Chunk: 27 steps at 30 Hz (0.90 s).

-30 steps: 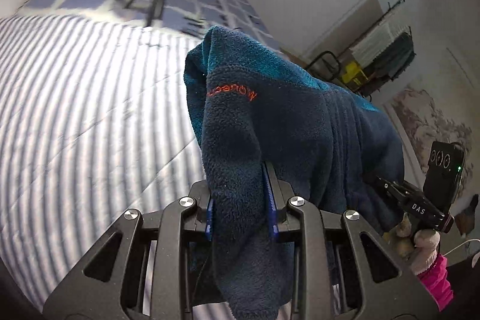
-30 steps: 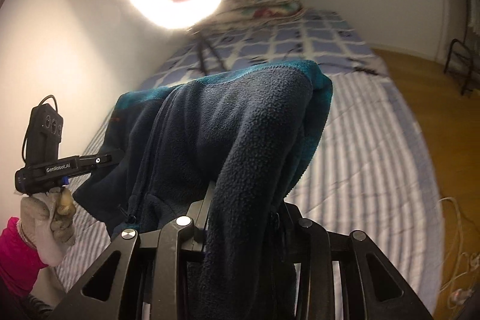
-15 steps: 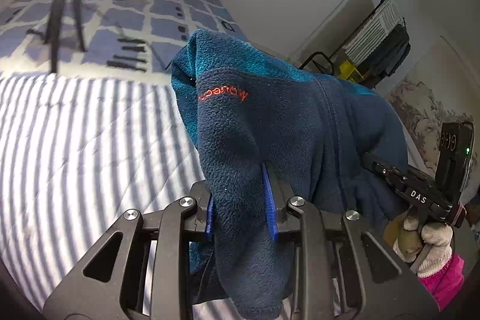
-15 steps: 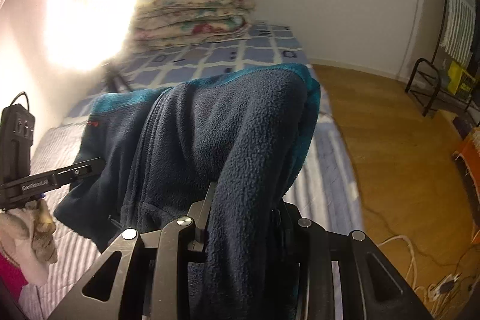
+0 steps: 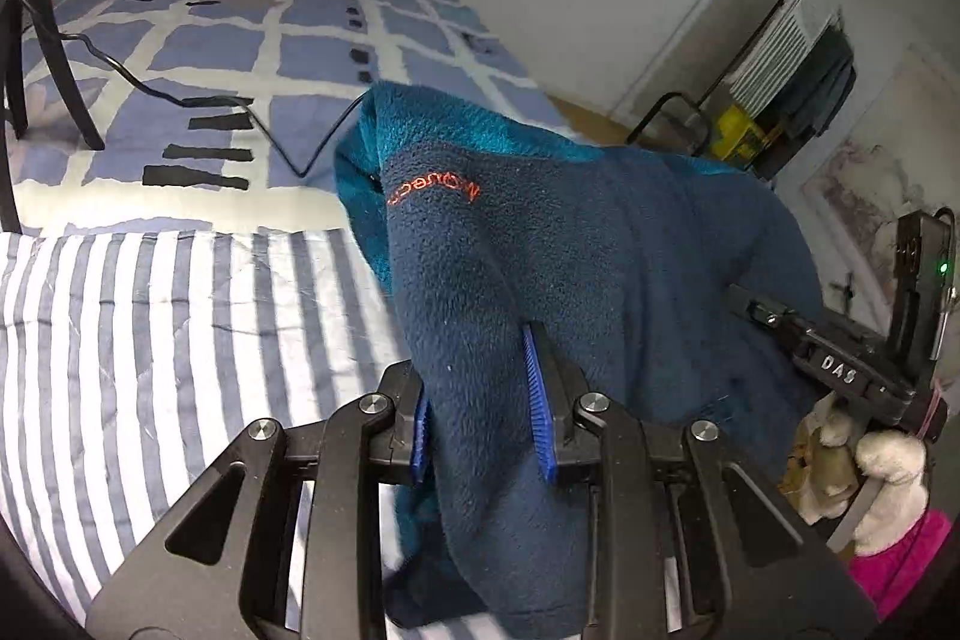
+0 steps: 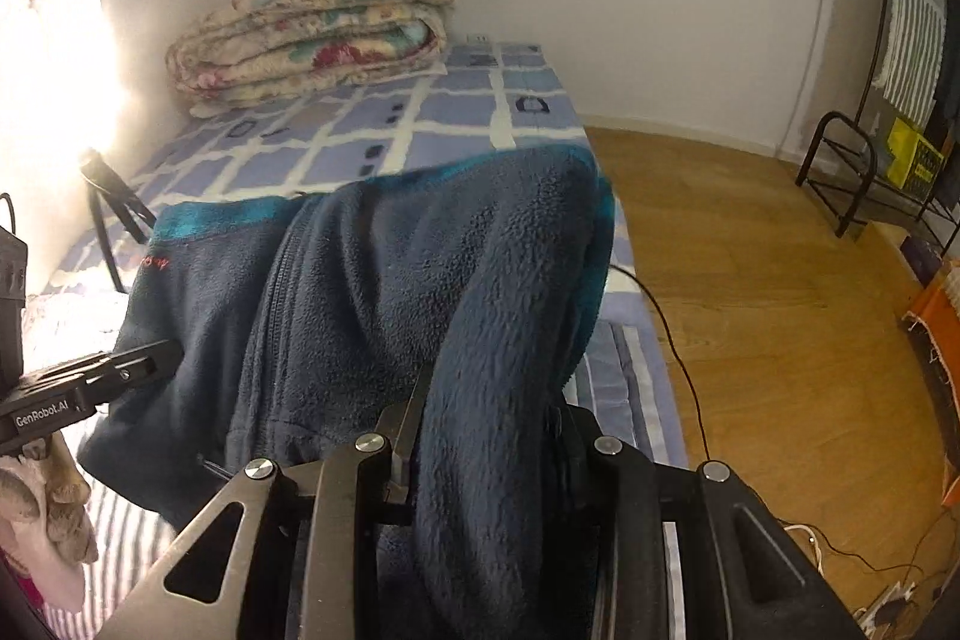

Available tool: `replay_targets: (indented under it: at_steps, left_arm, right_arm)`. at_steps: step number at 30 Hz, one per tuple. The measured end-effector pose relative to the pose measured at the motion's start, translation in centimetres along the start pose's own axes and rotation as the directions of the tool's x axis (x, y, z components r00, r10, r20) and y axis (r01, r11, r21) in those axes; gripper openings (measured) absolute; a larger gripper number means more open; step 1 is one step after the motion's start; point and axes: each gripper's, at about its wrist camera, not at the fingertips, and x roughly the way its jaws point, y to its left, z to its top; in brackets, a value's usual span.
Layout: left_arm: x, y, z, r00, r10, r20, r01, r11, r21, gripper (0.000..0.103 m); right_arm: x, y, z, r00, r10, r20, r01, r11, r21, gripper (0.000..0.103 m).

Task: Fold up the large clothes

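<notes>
- The left wrist view alone shows orange lettering (image 5: 433, 192) on the fleece jacket (image 5: 600, 250) and a black cable (image 5: 198, 100) on the checked bedspread (image 5: 312, 46).
- The right wrist view alone shows the wooden floor (image 6: 750, 280) and a bright lamp (image 6: 54, 40).
- A black rack (image 6: 858, 184) by the wall holds a yellow box (image 6: 912, 154).
- The jacket, navy with teal trim and a zip, hangs above the striped sheet (image 5: 150, 340), stretched between both grippers.
- The left gripper (image 5: 480, 412) is clenched on a fold of it; the right gripper (image 6: 480, 430) likewise.
</notes>
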Motion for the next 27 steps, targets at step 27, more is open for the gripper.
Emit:
replay_targets:
  at_steps: [27]
  left_arm:
    - [-7.9,-2.9,-2.8,0.987,0.13,0.098,-0.143,0.98,0.135,0.028]
  right_arm:
    - [-3.5,0.4,-2.8,0.986,-0.156,0.055,0.152,0.986,0.065,0.064]
